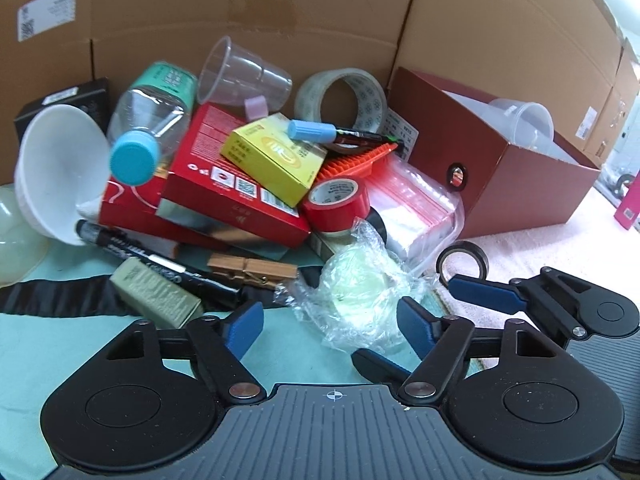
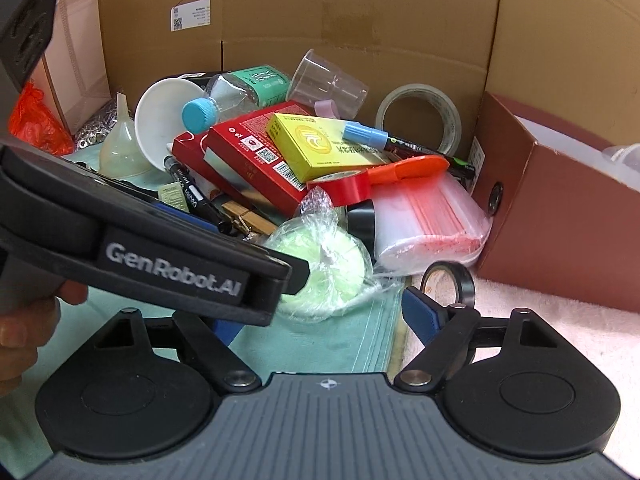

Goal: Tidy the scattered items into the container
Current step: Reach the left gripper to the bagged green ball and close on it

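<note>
Left wrist view: left gripper (image 1: 330, 322) has its jaws apart, blue pads flanking the plastic-wrapped green disc (image 1: 358, 294), which lies on the teal cloth (image 1: 60, 344) at the near edge of the pile; contact with the pads cannot be told. Right gripper (image 1: 436, 316) enters from the right edge, jaws spread, upper finger just beside the black tape ring (image 1: 464, 262). Red-brown box (image 1: 516, 176), the container, stands at the right, a clear cup (image 1: 524, 120) inside. Pile holds red tape roll (image 1: 338, 202), yellow box (image 1: 274, 156), bottle (image 1: 150, 120).

Right wrist view: right gripper (image 2: 316, 316) open; its left finger is hidden behind the left gripper's body (image 2: 152, 236), which crosses in front. Wrapped disc (image 2: 324, 272) sits ahead, tape ring (image 2: 452, 280) right of it, box (image 2: 560, 208) at the right edge.
</note>
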`<action>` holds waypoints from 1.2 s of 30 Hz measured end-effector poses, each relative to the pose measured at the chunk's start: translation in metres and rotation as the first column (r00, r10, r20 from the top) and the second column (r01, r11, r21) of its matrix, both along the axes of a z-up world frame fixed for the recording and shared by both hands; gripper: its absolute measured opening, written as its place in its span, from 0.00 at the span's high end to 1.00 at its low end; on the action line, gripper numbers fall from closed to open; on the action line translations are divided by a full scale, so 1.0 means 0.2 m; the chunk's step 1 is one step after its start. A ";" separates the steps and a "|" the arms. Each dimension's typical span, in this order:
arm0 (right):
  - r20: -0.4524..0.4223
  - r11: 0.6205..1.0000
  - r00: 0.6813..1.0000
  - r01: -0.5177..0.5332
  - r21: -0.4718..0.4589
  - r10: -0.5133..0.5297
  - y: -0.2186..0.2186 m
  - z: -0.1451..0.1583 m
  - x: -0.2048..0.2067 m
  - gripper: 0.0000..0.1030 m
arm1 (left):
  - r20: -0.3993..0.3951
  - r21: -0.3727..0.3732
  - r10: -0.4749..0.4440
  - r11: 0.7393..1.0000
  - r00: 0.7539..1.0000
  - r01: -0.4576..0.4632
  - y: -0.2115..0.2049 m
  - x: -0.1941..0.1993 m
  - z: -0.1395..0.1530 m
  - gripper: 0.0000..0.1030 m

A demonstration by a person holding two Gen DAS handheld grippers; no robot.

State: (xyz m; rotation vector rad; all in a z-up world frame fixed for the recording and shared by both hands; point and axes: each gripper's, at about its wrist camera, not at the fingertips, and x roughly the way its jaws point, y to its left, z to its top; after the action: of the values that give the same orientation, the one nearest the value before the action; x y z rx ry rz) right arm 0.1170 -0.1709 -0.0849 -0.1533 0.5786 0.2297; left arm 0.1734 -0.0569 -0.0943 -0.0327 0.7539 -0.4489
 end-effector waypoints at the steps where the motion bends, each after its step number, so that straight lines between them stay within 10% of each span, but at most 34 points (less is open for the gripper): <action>1: 0.002 1.000 1.000 -0.002 -0.004 0.002 0.00 0.00 0.01 0.21 | -0.005 -0.004 -0.002 1.000 1.000 0.002 -0.01 0.01 0.00 0.22; 16: -0.061 0.997 0.998 -0.026 0.074 0.030 -0.02 -0.02 0.13 0.33 | -0.049 -0.029 -0.030 0.999 0.998 0.028 -0.04 0.14 -0.06 0.27; 23: -0.056 0.998 0.997 -0.044 0.053 0.047 0.00 -0.02 0.11 0.41 | -0.067 -0.045 -0.055 0.998 0.996 0.052 -0.05 0.12 -0.04 0.60; 36: -0.095 0.992 0.990 -0.092 0.081 0.099 -0.02 0.01 -0.12 0.44 | -0.093 -0.061 -0.059 0.997 0.994 0.054 0.00 -0.14 -0.03 0.50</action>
State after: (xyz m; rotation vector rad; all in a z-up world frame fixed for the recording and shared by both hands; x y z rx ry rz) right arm 0.0936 -0.1756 -0.0827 -0.0958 0.6611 0.3537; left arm 0.1450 -0.0572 -0.1006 -0.0876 0.8362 -0.5262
